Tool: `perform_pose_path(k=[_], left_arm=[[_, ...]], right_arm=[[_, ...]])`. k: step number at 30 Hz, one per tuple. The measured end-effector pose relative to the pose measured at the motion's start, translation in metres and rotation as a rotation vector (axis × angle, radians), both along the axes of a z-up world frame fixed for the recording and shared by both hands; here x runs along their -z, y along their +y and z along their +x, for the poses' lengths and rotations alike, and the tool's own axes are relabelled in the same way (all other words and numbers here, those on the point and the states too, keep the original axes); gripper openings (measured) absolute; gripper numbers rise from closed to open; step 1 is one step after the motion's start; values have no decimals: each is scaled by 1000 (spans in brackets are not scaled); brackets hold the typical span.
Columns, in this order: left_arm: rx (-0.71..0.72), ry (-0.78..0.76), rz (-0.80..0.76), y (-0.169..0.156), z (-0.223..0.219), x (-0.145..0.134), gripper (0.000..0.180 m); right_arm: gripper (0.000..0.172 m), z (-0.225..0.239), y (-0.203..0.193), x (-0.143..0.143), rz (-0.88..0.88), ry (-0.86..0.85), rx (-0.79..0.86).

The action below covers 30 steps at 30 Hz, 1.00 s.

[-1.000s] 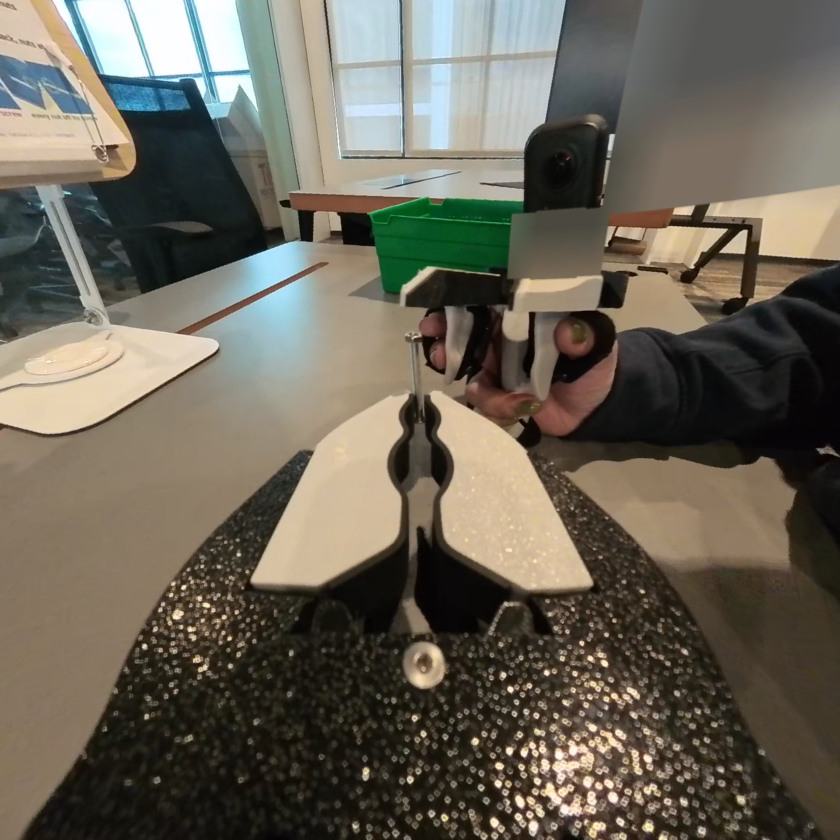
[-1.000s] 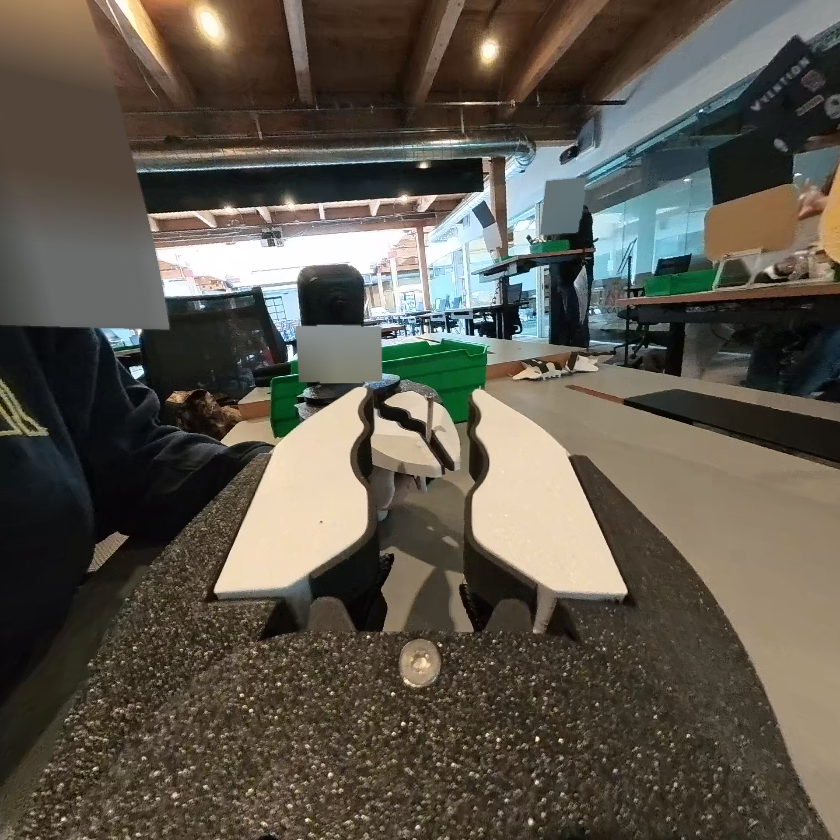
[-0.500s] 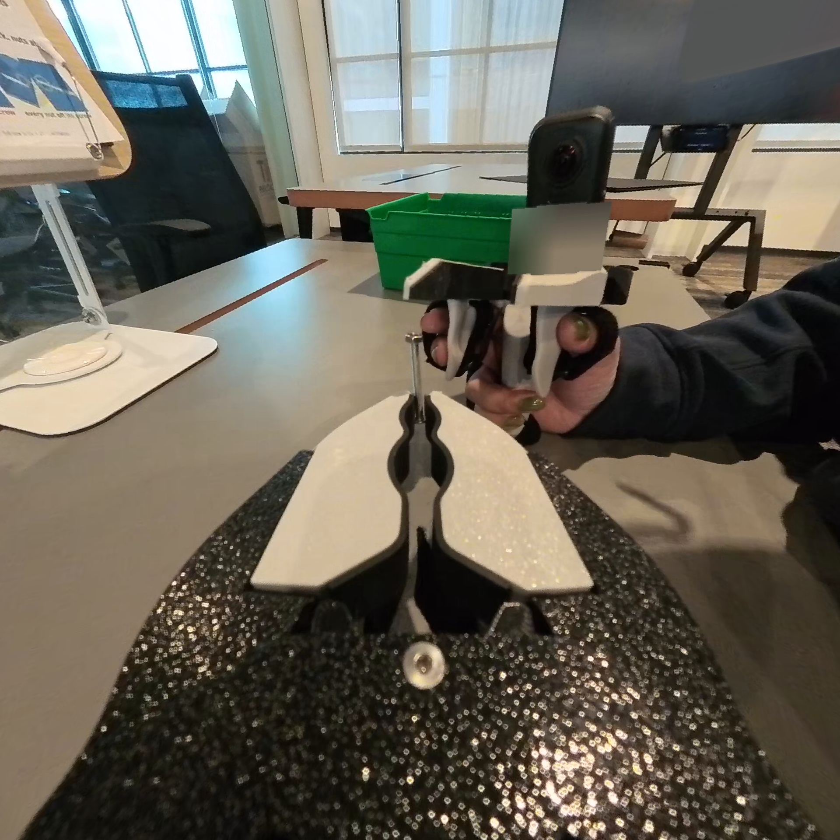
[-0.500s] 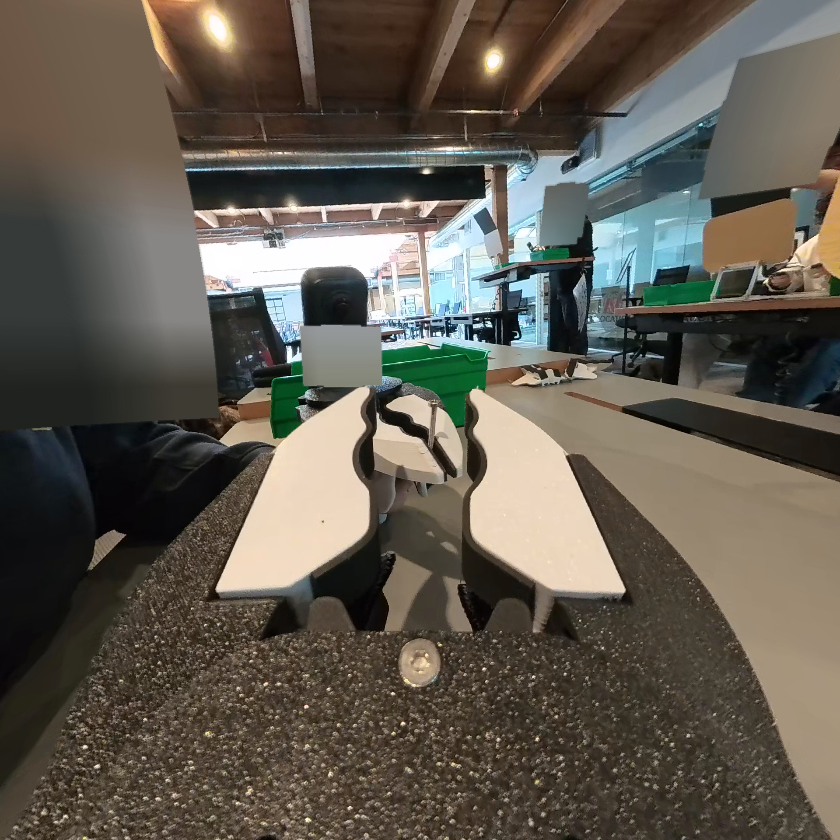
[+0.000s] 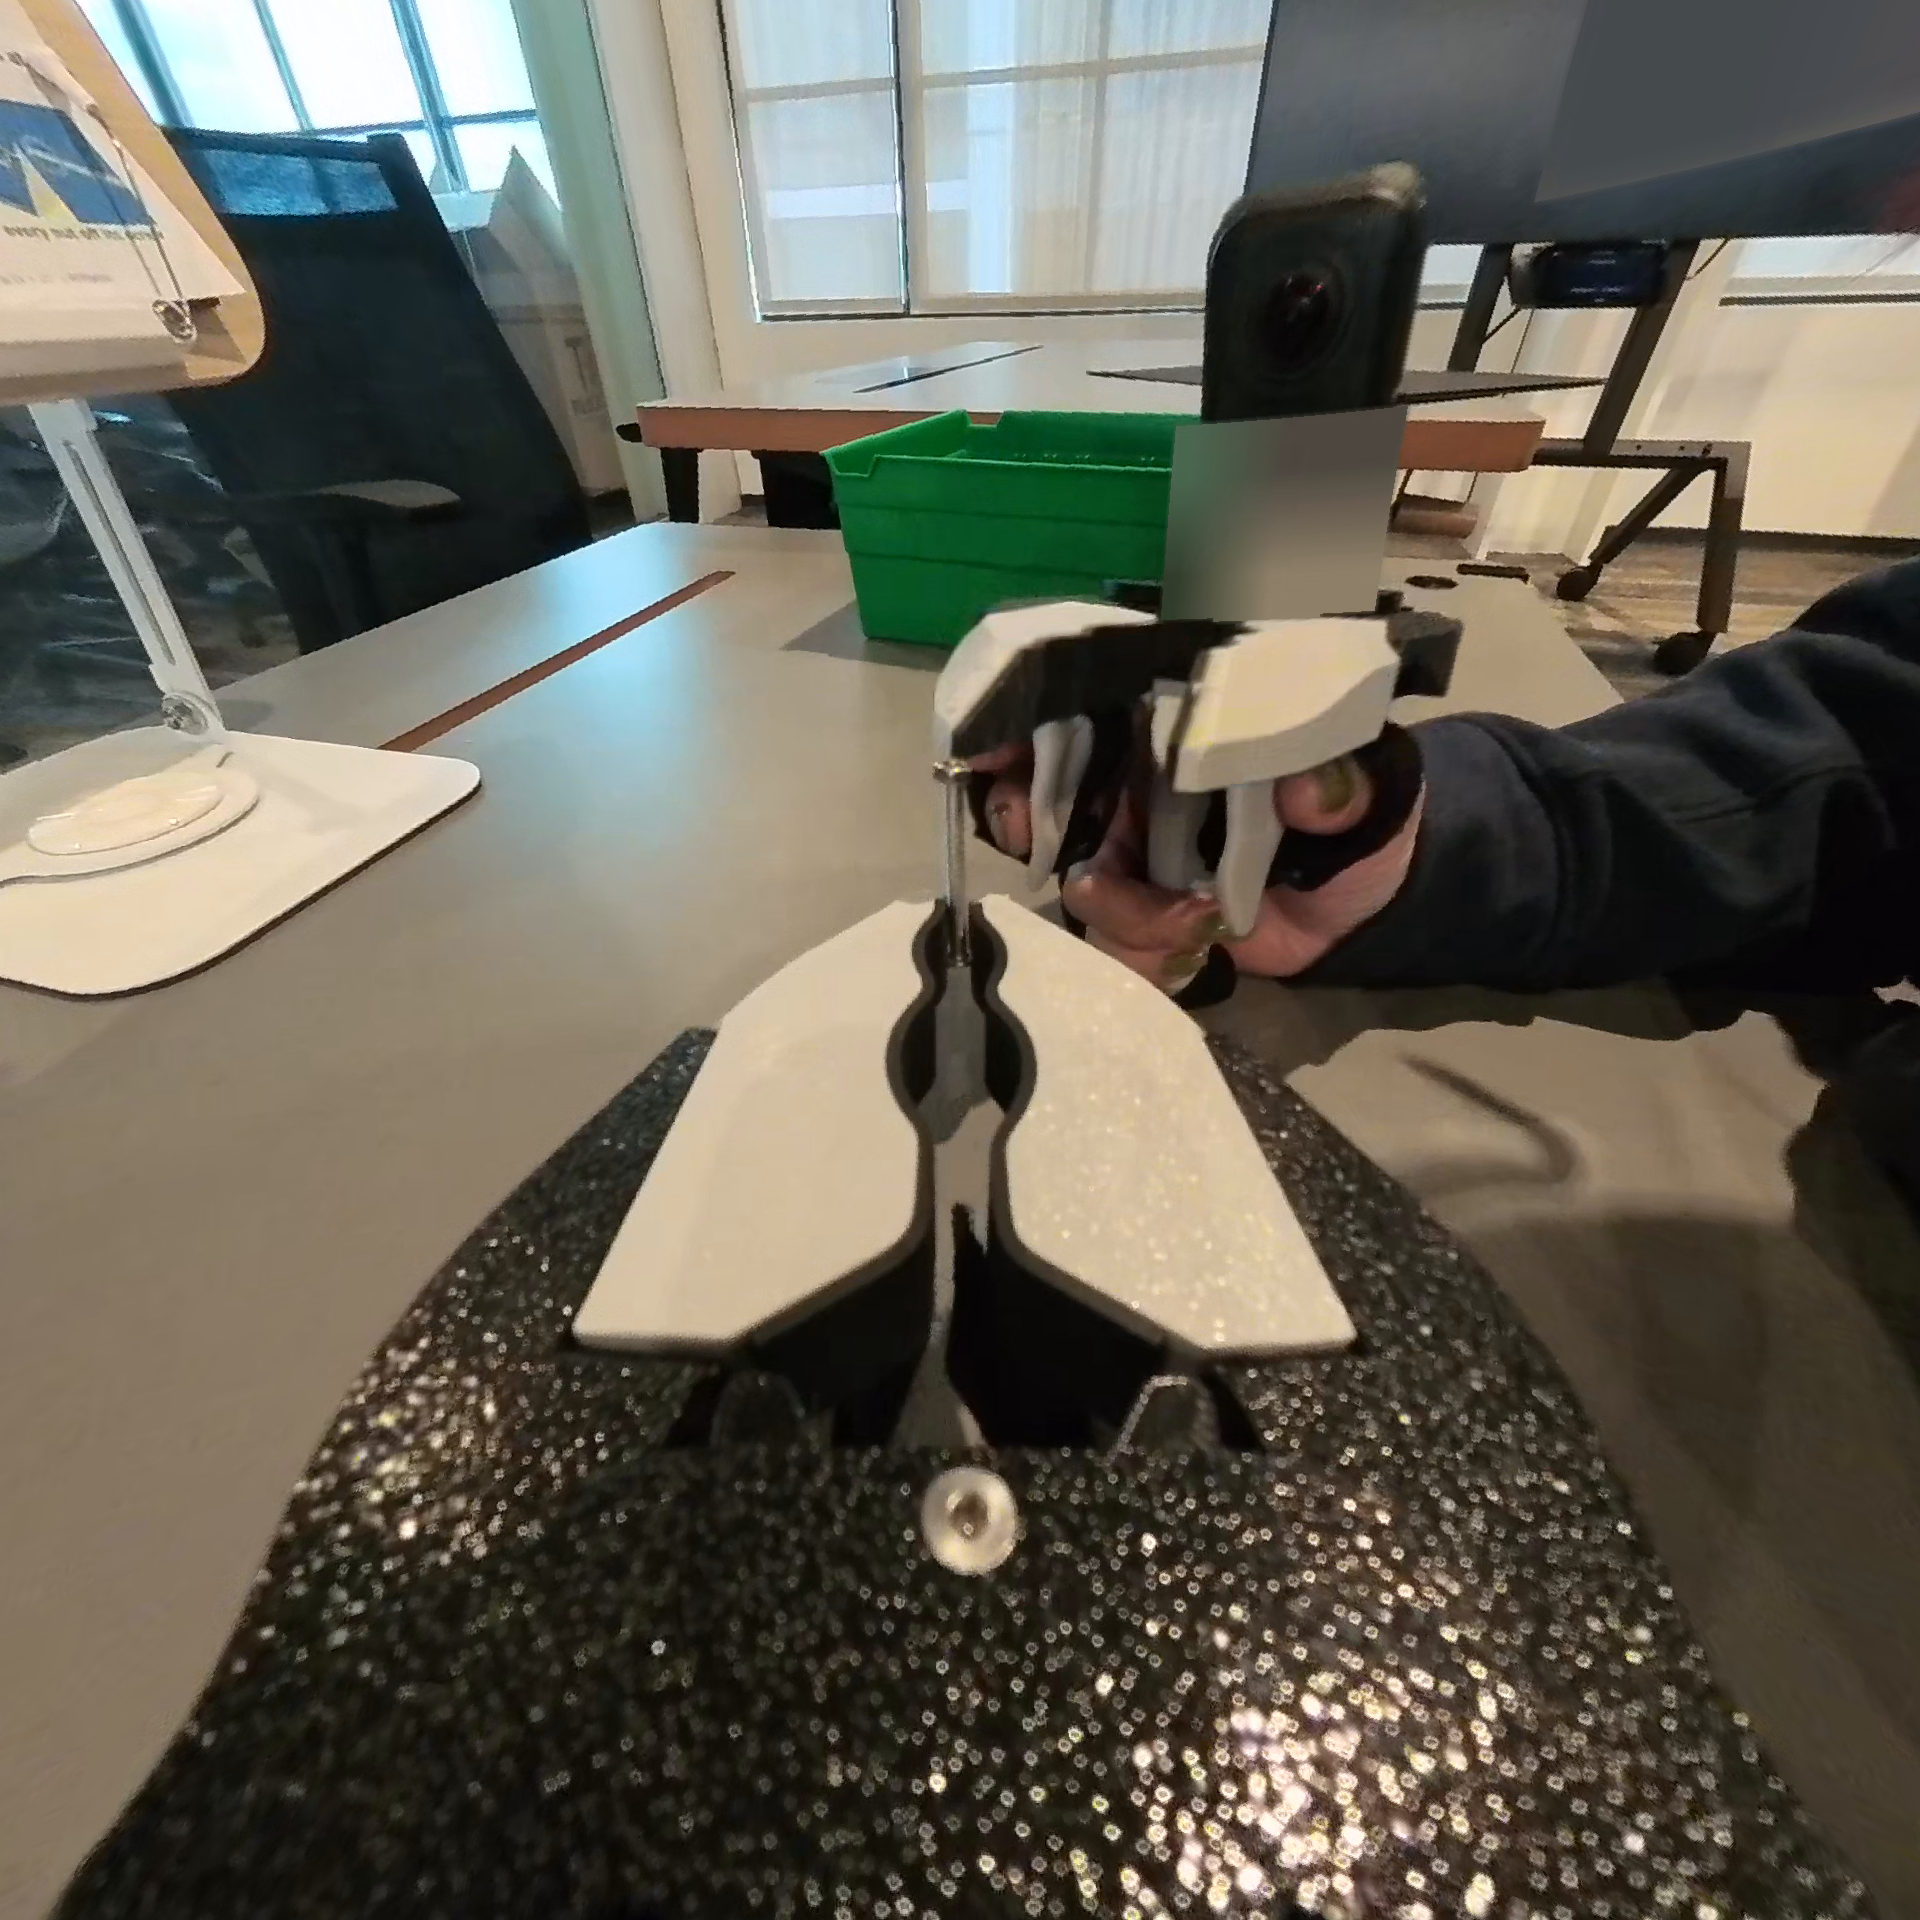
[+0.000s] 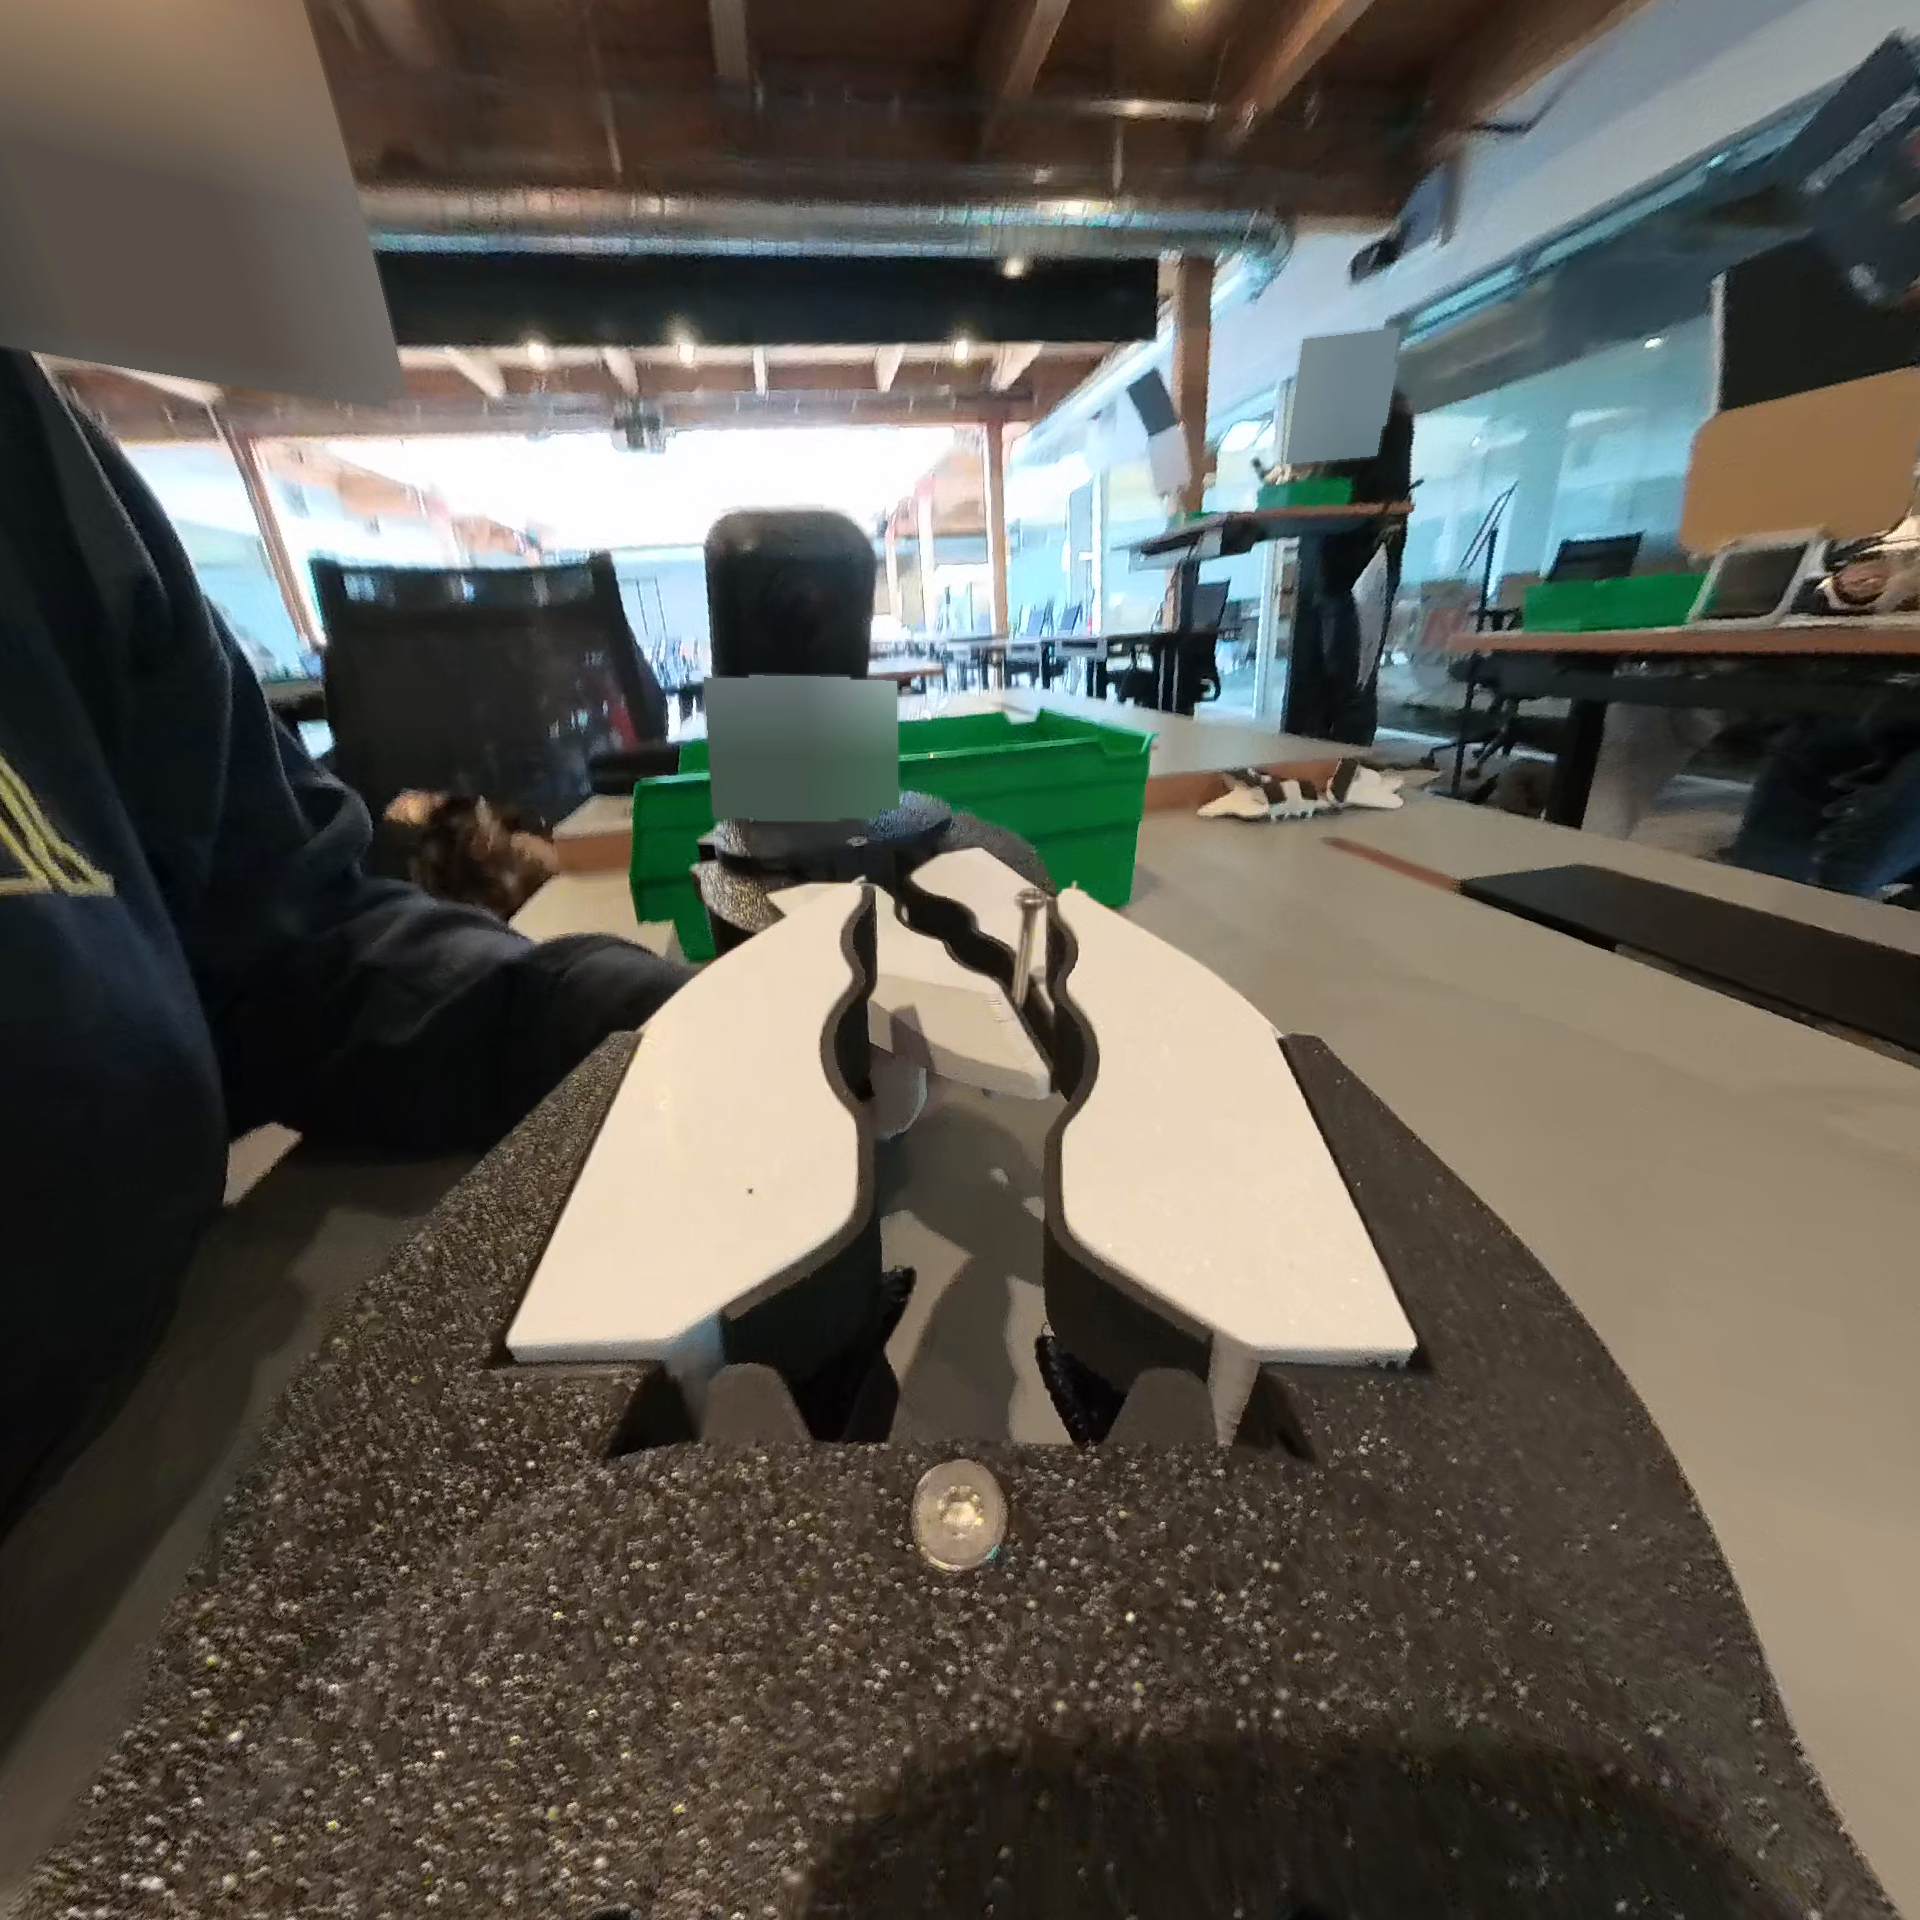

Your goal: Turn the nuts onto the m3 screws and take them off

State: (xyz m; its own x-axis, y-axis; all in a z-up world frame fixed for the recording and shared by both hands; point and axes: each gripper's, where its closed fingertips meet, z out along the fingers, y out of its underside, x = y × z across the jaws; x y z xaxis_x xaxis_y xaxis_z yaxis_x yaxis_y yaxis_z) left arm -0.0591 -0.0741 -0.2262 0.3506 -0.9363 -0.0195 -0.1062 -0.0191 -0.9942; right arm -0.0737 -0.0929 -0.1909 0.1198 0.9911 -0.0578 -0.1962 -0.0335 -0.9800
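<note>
My left gripper [image 5: 956, 920] is shut on a thin metal screw [image 5: 953, 842] and holds it upright, head up, above the grey table [image 5: 520, 935]. A hand holds my right gripper [image 5: 1070, 717] just behind the screw, and one of its fingertips [image 5: 951, 717] is right at the screw head. In the right wrist view the screw [image 6: 1027, 951] stands between my right gripper's [image 6: 961, 894] open fingers, close to the right pad [image 6: 1070, 935]. No pad presses on it. The left gripper [image 6: 1013, 1023] faces it there. I see no nut.
A green bin [image 5: 987, 540] stands on the table behind the grippers and also shows in the right wrist view [image 6: 1039, 790]. A white stand base [image 5: 208, 831] lies at the left. A black mat [image 6: 1714, 935] lies at the right. A dark-sleeved arm [image 5: 1662, 831] reaches in from the right. Only a small space, under 4 cm, lies between the two pairs of fingers. From either gripper's tips it is about 35 cm to the white stand base [image 5: 208, 831].
My right gripper has moved in towards the screw, which now stands close to its right finger, and its jaws have narrowed a little. My left gripper has kept still, shut on the screw.
</note>
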Motion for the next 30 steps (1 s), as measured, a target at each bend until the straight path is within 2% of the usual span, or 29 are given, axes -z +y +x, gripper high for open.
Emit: perform_pose_path(k=[21, 30], left_arm=[[3, 15, -5, 0, 2, 2, 3], [3, 21, -11, 0, 2, 3, 3]], right_arm=[[25, -1, -2, 3, -2, -25, -8], [30, -2, 2, 4, 17, -34, 28]])
